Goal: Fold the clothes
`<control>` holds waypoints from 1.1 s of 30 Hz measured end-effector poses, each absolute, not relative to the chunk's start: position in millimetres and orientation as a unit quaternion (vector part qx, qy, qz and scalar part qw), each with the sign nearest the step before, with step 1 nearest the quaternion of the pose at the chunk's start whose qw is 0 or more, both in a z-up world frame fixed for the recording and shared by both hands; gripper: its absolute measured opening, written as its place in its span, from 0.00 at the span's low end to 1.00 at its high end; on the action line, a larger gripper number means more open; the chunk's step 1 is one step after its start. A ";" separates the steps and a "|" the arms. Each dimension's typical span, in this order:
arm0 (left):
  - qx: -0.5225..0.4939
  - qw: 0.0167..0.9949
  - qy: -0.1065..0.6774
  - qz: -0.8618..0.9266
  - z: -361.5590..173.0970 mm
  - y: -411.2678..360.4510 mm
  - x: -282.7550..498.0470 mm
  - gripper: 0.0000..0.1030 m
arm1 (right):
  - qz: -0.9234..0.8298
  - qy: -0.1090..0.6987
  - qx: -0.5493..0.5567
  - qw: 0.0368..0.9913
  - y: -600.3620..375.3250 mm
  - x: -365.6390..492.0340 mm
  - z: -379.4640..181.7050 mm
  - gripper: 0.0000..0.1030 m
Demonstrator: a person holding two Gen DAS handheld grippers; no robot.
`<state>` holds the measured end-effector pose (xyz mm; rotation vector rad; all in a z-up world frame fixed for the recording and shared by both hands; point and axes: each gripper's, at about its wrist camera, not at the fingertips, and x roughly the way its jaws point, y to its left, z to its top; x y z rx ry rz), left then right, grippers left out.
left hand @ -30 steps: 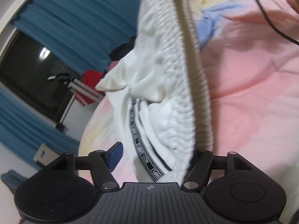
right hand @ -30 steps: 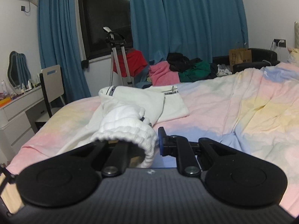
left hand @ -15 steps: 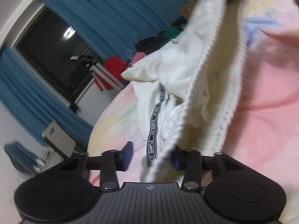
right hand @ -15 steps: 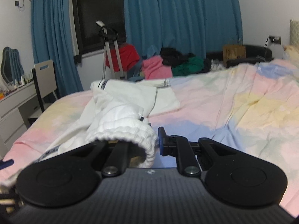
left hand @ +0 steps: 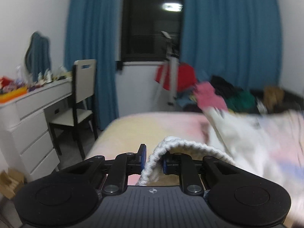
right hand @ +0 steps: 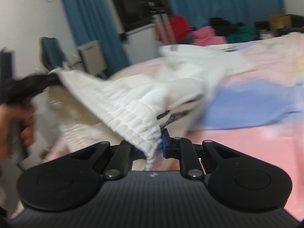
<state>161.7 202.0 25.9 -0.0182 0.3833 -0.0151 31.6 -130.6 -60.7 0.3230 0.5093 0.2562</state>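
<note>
Left gripper (left hand: 152, 158), bottom centre of its view, has just been closing; pads now pinch the white ribbed elastic waistband (left hand: 182, 145) of the white knit trousers (right hand: 133, 98). Right gripper (right hand: 154, 146), lower centre of its view, is also clamped on the waistband. The band runs taut from there to upper left, where the person's hand (right hand: 17, 121) is. The rest of the garment trails onto the pastel pink-blue bedspread (right hand: 247, 133) toward upper right.

Prob. step: stretch band flat btwn both grips. Keep both pinches firm, pull apart evenly w/o twisting, hold level, then lay down smooth.
</note>
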 end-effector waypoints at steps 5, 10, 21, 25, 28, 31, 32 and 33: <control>-0.045 0.977 0.201 0.056 60.9 274.1 255.5 0.17 | 0.218 0.224 0.194 0.930 -43.2 83.5 -50.3 0.15; -0.031 0.963 0.244 0.107 41.1 330.4 361.7 0.17 | 0.286 0.230 0.192 0.910 38.0 153.3 -60.2 0.19; -0.058 0.942 0.306 0.130 -48.6 385.1 412.5 0.47 | 0.340 0.279 0.133 0.888 87.2 211.6 -88.6 0.53; -0.022 0.938 0.306 0.160 -35.0 388.6 376.7 0.80 | 0.376 0.275 0.119 0.877 82.5 202.1 -78.4 0.86; 0.010 0.935 0.314 0.163 -24.6 380.8 341.6 0.81 | 0.367 0.264 0.099 0.886 73.6 178.3 -65.7 0.86; 0.033 0.936 0.310 0.161 -11.7 365.4 302.3 0.81 | 0.354 0.255 0.087 0.895 53.8 157.8 -48.2 0.86; 0.038 0.938 0.307 0.158 -6.5 357.9 290.4 0.81 | 0.346 0.248 0.081 0.901 46.1 149.9 -41.2 0.86; 0.043 0.939 0.304 0.156 -1.3 350.3 278.5 0.81 | 0.336 0.241 0.076 0.907 36.2 141.4 -33.5 0.86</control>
